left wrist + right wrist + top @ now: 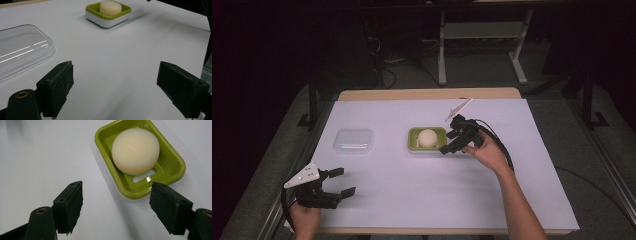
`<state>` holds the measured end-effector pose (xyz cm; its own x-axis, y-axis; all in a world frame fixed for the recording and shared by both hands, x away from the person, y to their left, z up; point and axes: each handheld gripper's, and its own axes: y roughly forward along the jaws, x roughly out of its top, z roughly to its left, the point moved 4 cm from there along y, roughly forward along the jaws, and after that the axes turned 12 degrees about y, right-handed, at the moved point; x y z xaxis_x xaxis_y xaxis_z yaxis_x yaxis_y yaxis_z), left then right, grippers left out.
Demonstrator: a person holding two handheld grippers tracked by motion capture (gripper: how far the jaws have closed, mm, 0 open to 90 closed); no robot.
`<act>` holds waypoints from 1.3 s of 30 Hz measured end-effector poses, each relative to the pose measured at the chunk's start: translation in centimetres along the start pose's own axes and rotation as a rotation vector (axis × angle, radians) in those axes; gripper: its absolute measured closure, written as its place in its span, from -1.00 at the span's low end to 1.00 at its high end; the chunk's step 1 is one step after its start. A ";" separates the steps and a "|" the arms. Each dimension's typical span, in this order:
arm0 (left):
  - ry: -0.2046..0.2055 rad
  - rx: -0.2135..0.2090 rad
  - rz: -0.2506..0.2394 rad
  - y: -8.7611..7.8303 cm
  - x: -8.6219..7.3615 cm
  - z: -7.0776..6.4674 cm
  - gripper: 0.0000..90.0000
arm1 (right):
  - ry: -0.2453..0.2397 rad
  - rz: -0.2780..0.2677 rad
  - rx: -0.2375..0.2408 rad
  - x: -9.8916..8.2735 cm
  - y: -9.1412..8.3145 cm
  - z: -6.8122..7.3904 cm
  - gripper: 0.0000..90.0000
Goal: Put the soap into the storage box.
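We hold the right gripper [451, 142], jaws parted and empty, beside the green dish [175, 157]; its soap [135, 151] looks hard, slippery, best pinched across its flanks; left gripper [343, 182] gapes idle

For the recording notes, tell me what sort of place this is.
Probably a lab or workshop recording station: a table covered with white paper, bare metal frame legs and loose cables on the floor behind, dark surroundings.
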<state>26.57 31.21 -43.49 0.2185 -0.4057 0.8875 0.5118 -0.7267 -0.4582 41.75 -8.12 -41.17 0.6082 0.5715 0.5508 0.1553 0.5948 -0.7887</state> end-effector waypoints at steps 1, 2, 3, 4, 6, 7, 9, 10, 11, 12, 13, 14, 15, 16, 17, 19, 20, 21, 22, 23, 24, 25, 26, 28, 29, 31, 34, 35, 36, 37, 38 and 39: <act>-0.001 0.000 -0.001 0.0 0.0 0.0 -0.71 | -0.008 0.000 0.002 -0.2 0.0 -0.1 -0.43; -0.001 0.001 0.000 0.0 0.0 0.0 -0.71 | 0.003 0.010 0.002 -0.3 -0.2 0.0 -0.43; -0.004 0.001 -0.001 0.0 0.0 -0.1 -0.71 | -0.003 0.002 0.002 -0.5 -0.3 0.0 -0.43; -0.003 0.002 0.001 0.0 0.0 -0.1 -0.71 | -0.009 -0.005 -0.001 -0.6 -0.4 0.0 -0.43; -0.005 0.002 -0.001 0.0 0.0 -0.1 -0.71 | 0.002 -0.011 0.003 -1.0 -0.7 0.1 -0.42; -0.005 0.003 -0.001 0.1 0.0 -0.1 -0.71 | 0.007 -0.012 0.004 -1.2 -0.8 0.1 -0.42; -0.004 0.004 0.001 0.1 0.0 -0.1 -0.71 | 0.007 -0.012 0.007 -1.7 -1.0 0.0 -0.43; -0.003 0.004 0.000 0.1 0.0 -0.1 -0.71 | 0.009 -0.010 0.008 -1.9 -1.0 0.0 -0.43; 0.000 0.003 0.001 0.1 0.0 -0.1 -0.71 | 0.011 -0.013 0.004 -2.1 -1.1 0.1 -0.42; -0.001 0.003 0.000 0.1 0.0 -0.1 -0.71 | 0.005 -0.019 0.002 -2.4 -1.2 0.1 -0.42; -0.003 0.002 0.001 0.1 0.0 -0.1 -0.71 | 0.014 -0.021 0.010 -2.6 -1.3 0.1 -0.42; -0.003 0.002 0.003 0.2 0.0 -0.1 -0.71 | 0.031 -0.014 0.006 -3.1 -1.5 0.2 -0.42; 0.002 0.003 0.003 0.2 0.0 -0.1 -0.71 | 0.033 -0.012 0.008 -3.4 -1.6 0.2 -0.42; 0.001 0.004 0.006 0.2 0.0 -0.1 -0.71 | 0.033 -0.012 0.008 -3.4 -1.6 0.2 -0.42; 0.005 0.003 0.008 0.2 0.0 -0.1 -0.71 | 0.032 -0.011 0.009 -3.6 -1.6 0.1 -0.42; 0.007 0.002 0.009 0.2 0.0 -0.1 -0.71 | 0.040 -0.018 0.003 -4.0 -1.9 0.2 -0.41; 0.007 0.002 0.008 0.2 0.0 -0.1 -0.71 | 0.052 -0.021 0.006 -4.2 -2.0 0.3 -0.41; 0.012 0.001 0.012 0.2 0.0 -0.1 -0.71 | 0.056 -0.022 0.007 -4.4 -2.1 0.3 -0.41; 0.012 0.002 0.013 0.2 0.0 0.0 -0.71 | 0.058 -0.024 0.001 -4.7 -2.1 0.3 -0.41; 0.010 0.004 0.013 0.2 0.0 0.0 -0.71 | 0.064 -0.024 0.000 -4.9 -2.2 0.3 -0.42; 0.009 0.004 0.011 0.2 0.0 0.0 -0.71 | 0.064 -0.016 0.000 -5.1 -2.2 0.3 -0.42; 0.005 0.005 0.010 0.2 -0.1 0.0 -0.71 | 0.064 -0.018 0.002 -5.3 -2.3 0.3 -0.41; 0.005 0.005 0.009 0.2 -0.1 0.0 -0.71 | 0.064 -0.024 0.001 -5.5 -2.4 0.4 -0.40; 0.007 0.004 0.012 0.2 -0.1 0.0 -0.71 | 0.066 -0.028 0.002 -5.8 -2.5 0.4 -0.41; 0.016 0.003 0.015 0.2 -0.1 0.0 -0.71 | 0.069 -0.032 0.007 -6.0 -2.6 0.5 -0.42; 0.009 0.002 0.018 0.3 -0.1 -0.1 -0.71 | 0.075 -0.030 0.002 -6.4 -2.7 0.5 -0.43; 0.006 0.003 0.018 0.3 -0.1 -0.1 -0.71 | 0.068 -0.026 0.003 -6.7 -2.8 0.7 -0.44; 0.006 0.004 0.018 0.3 -0.1 -0.1 -0.71 | 0.068 -0.031 0.000 -6.8 -3.0 0.9 -0.43; 0.005 0.004 0.018 0.3 -0.1 -0.1 -0.71 | 0.063 -0.036 -0.004 -7.0 -3.0 1.0 -0.43; 0.006 0.004 0.019 0.3 -0.1 -0.1 -0.71 | 0.065 -0.034 -0.002 -7.1 -3.1 1.1 -0.43; 0.007 0.004 0.020 0.3 -0.1 -0.1 -0.71 | 0.066 -0.034 -0.003 -7.3 -3.1 1.1 -0.43; 0.007 0.005 0.019 0.3 -0.1 -0.1 -0.71 | 0.064 -0.038 -0.004 -7.6 -3.2 1.2 -0.43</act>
<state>26.61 30.95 -43.73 0.2230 -0.4233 0.8781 0.5119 -0.7158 -0.4750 35.74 -13.66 -42.52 0.6503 0.5115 0.5618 0.1819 0.6131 -0.7688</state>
